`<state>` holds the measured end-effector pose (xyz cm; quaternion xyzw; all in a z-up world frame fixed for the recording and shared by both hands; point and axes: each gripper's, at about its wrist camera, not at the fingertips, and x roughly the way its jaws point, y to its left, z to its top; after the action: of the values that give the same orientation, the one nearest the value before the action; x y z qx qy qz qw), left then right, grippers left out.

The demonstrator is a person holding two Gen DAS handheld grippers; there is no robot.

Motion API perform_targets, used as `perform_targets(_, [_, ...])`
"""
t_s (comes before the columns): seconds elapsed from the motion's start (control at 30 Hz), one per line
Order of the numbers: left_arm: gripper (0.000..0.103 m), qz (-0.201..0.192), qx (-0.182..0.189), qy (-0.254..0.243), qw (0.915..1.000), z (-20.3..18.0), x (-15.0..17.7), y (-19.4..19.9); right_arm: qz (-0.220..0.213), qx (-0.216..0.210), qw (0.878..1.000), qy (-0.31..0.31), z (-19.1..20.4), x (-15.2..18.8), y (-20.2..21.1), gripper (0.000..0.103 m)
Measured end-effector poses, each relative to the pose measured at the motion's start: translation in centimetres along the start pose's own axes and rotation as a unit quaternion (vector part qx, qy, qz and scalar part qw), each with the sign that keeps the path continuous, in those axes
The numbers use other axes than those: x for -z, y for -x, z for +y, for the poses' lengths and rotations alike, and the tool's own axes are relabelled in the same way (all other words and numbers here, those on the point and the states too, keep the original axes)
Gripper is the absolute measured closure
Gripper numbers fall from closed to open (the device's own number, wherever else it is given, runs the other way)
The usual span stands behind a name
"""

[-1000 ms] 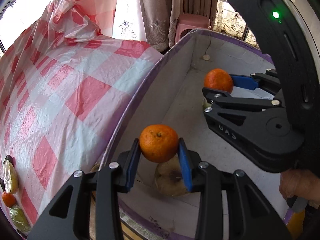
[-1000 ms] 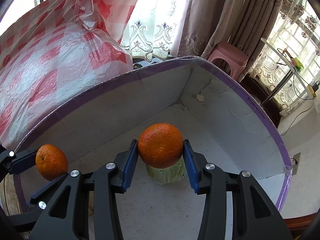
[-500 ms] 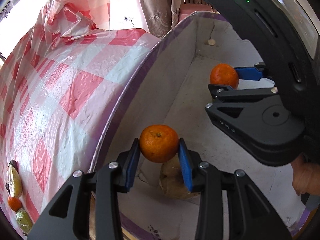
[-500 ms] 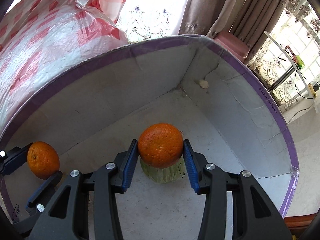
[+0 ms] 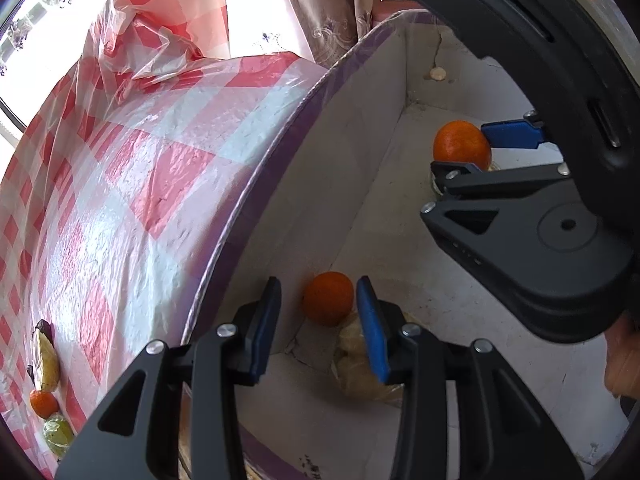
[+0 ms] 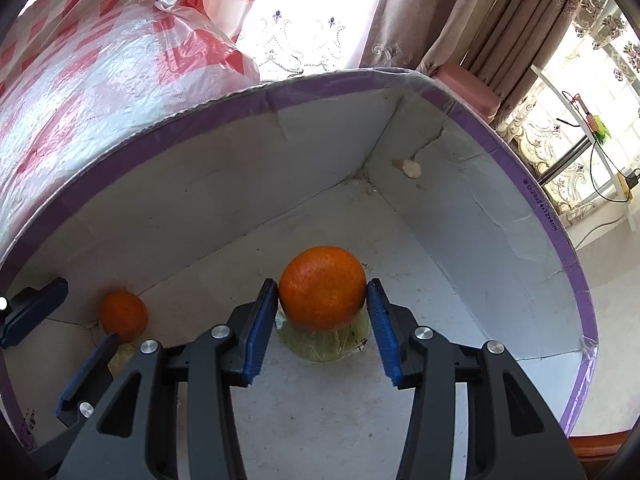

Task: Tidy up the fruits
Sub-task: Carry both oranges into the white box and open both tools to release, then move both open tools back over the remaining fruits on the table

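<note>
Both grippers point steeply down into a white foam box with a purple-taped rim point(image 6: 576, 280), its walls bare and its floor scuffed.

Nearest in the left wrist view, the left gripper point(image 5: 318, 320) has its blue pads spread and its jaws are opening; a small round orange tangerine point(image 5: 328, 298) sits between them with a clear gap on either side, resting on the box floor in the corner against the box wall. It is round, so no long axis shows. Just beside it, under the right-hand pad, lies a pale yellowish fruit in clear wrap point(image 5: 360, 364).

In the right wrist view, the right gripper point(image 6: 322, 320) brackets a second, larger-looking orange tangerine point(image 6: 322, 288); its jaws are opening, the left pad looks to be touching the peel and a slim gap shows at the right pad. This tangerine sits on top of a greenish wrapped fruit point(image 6: 324, 344) on the box floor.

That makes two tangerines in the box and two wrapped fruits beneath or beside them.

Farther off, the bench wears a red-and-white checked plastic cloth point(image 5: 132, 184). At its far edge lie three more fruits: a yellow-brown one point(image 5: 44, 356), a small orange one point(image 5: 42, 404) and a green wrapped one point(image 5: 58, 432).
</note>
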<state>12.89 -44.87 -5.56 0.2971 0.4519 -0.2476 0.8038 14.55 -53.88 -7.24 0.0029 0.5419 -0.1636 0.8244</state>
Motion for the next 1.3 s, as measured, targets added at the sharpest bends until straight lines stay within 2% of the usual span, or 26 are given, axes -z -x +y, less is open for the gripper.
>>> perform_targets(0.1, [0.063, -0.003, 0.002, 0.003, 1.0000, 0.1, 0.1, 0.1, -0.003, -0.002, 1.000, 0.000, 0.0, 0.0, 0.2, 0.055])
perform_targets(0.23, [0.054, -0.015, 0.012, 0.013, 0.9997, 0.6, 0.1, 0.6, -0.021, -0.005, 1.000, 0.001, 0.0, 0.0, 1.3, 0.039])
perform_targets(0.43, [0.049, -0.032, 0.025, 0.027, 0.9988, 1.0, 0.4, 1.6, -0.044, -0.014, 0.999, 0.002, -0.1, 0.0, 2.7, 0.033])
perform_targets(0.57, [0.048, -0.053, 0.031, 0.040, 0.9973, 1.5, 0.5, 2.7, -0.057, -0.017, 0.998, -0.005, -0.2, -0.1, 3.9, 0.032])
perform_targets(0.7, [0.047, -0.089, 0.036, 0.054, 0.9939, 2.4, 0.6, 4.5, -0.069, -0.015, 0.997, -0.008, 0.0, 0.0, 5.1, 0.032])
perform_targets(0.73, [0.045, -0.098, 0.037, 0.059, 0.9928, 2.7, 0.7, 5.0, -0.071, -0.014, 0.997, -0.007, 0.1, 0.1, 5.3, 0.032])
perform_targets(0.77, [0.038, -0.106, 0.034, 0.065, 0.9916, 2.9, 0.7, 5.4, -0.073, -0.015, 0.997, -0.005, 0.1, 0.0, 5.5, 0.032])
perform_targets(0.8, [0.037, -0.115, 0.032, 0.073, 0.9901, 3.3, 0.8, 5.9, -0.076, -0.015, 0.997, -0.005, 0.0, -0.1, 5.8, 0.032])
perform_targets(1.07, [0.035, -0.142, 0.038, 0.128, 0.9809, 6.8, 1.9, 8.3, -0.111, -0.037, 0.993, -0.018, 0.2, -0.5, 8.8, 0.032])
perform_targets(1.3, [0.035, -0.150, 0.033, 0.178, 0.9719, 10.4, 4.4, 9.8, -0.129, -0.050, 0.990, -0.011, 1.7, -1.0, 11.1, 0.032])
